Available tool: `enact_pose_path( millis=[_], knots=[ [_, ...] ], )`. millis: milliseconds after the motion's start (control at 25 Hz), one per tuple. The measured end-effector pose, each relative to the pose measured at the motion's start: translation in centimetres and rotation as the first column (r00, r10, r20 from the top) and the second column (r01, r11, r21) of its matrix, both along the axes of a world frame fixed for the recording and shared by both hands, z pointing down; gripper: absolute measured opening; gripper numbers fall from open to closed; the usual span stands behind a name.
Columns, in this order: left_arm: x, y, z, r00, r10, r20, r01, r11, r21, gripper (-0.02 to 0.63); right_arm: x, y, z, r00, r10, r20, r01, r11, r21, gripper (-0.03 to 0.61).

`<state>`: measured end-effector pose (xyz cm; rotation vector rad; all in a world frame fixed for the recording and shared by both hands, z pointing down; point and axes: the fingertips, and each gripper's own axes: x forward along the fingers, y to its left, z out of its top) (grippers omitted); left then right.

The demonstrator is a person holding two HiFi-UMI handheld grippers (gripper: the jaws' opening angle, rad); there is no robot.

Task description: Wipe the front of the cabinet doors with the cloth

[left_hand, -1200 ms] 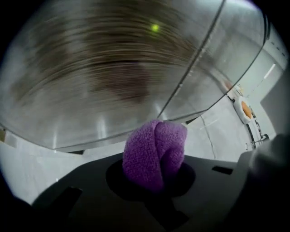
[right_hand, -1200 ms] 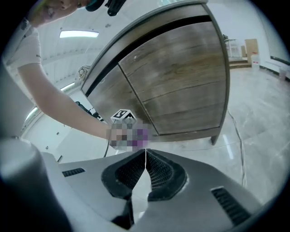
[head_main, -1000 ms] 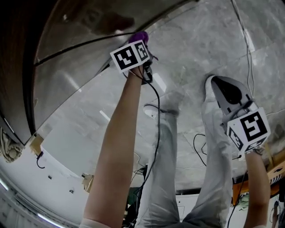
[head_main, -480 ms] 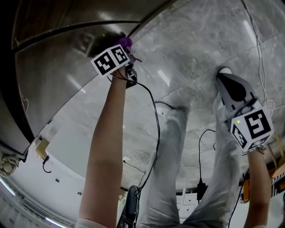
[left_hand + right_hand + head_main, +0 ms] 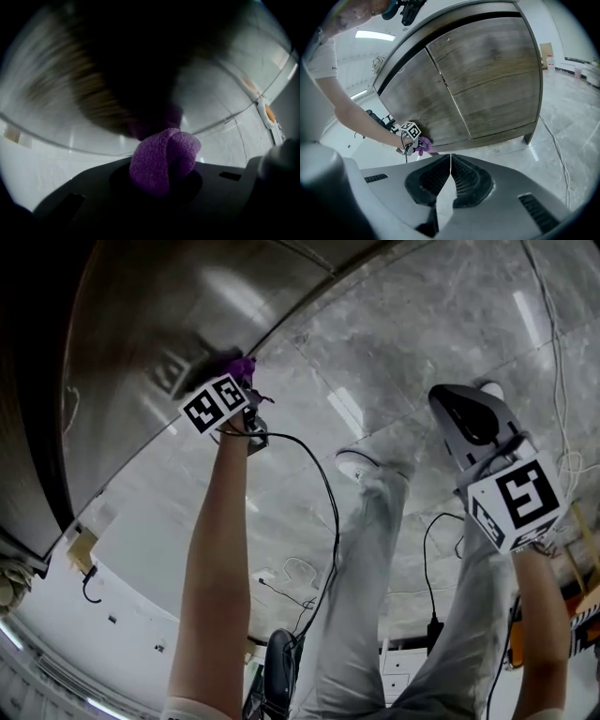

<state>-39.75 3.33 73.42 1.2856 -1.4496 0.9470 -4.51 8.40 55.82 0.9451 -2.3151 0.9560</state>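
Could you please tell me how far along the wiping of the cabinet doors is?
Done: the cloth is gripped in the left gripper; no wiped area can be told from the wood. In hand: the cloth presses near the bottom corner of the left door. Left: probably the rest of that door and the right door; the right gripper hangs shut and empty.

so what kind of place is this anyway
Probably a big indoor hall or studio rather than a home. There is a wide polished stone-tile floor, a large wooden cabinet standing on it, and a strip light overhead.
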Motion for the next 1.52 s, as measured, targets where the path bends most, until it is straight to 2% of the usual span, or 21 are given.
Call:
enact_pose_path(
  millis=[120,320,480,560,680,800,880,1040,1200,1240,1360,1520],
  knots=[
    [-2.9,1.6,-0.4,0.994,-0.108,0.016,0.108,0.994,0.014,0.046,-0.4,0.6,0.3,0.999,-0.033,-0.019,0.033,0.999,-0.006,0.028],
    [-6.1,3.1,-2.2,0.987,-0.148,0.058,0.147,0.989,0.014,0.046,-1.4,1.5,0.0,0.995,-0.095,-0.035,0.094,0.995,-0.011,0.027],
    [-7.9,4.3,-5.0,0.971,-0.226,0.079,0.221,0.973,0.064,0.046,-2.1,1.5,-1.3,0.989,-0.143,-0.029,0.142,0.99,-0.008,0.027],
    [-7.1,4.7,-7.3,0.976,-0.212,0.052,0.207,0.974,0.094,0.046,-2.4,1.7,-2.7,0.987,-0.162,-0.022,0.162,0.987,-0.004,0.028],
    [-3.4,5.7,-11.6,0.983,-0.176,-0.053,0.183,0.971,0.157,0.046,-2.7,2.2,-5.3,0.975,-0.22,-0.027,0.22,0.975,0.013,0.028],
    [1.0,7.0,-16.9,0.988,-0.098,-0.122,0.124,0.965,0.232,0.046,-2.7,1.9,-8.8,0.958,-0.282,-0.044,0.284,0.958,0.045,0.028],
    [4.0,7.8,-21.2,0.988,-0.04,-0.15,0.083,0.952,0.294,0.046,-2.1,1.5,-11.7,0.95,-0.307,-0.061,0.311,0.948,0.065,0.028],
    [8.1,10.6,-31.9,0.98,0.06,-0.188,0.019,0.92,0.391,0.046,-0.8,2.0,-18.2,0.946,-0.314,-0.076,0.32,0.945,0.075,0.027],
    [10.6,12.1,-41.8,0.975,0.129,-0.18,-0.028,0.879,0.477,0.046,1.6,1.4,-25.8,0.945,-0.308,-0.107,0.32,0.94,0.119,0.028],
    [11.2,12.1,-44.1,0.975,0.147,-0.168,-0.043,0.864,0.502,0.046,2.3,0.8,-28.0,0.946,-0.302,-0.12,0.318,0.937,0.147,0.028],
    [12.4,11.1,-51.0,0.974,0.187,-0.125,-0.076,0.797,0.599,0.046,4.1,-1.5,-35.3,0.946,-0.285,-0.154,0.316,0.913,0.257,0.027],
    [12.8,13.0,-61.0,0.972,0.219,-0.081,-0.105,0.72,0.686,0.046,4.8,0.3,-45.1,0.952,-0.265,-0.154,0.302,0.891,0.338,0.028]
  ],
)
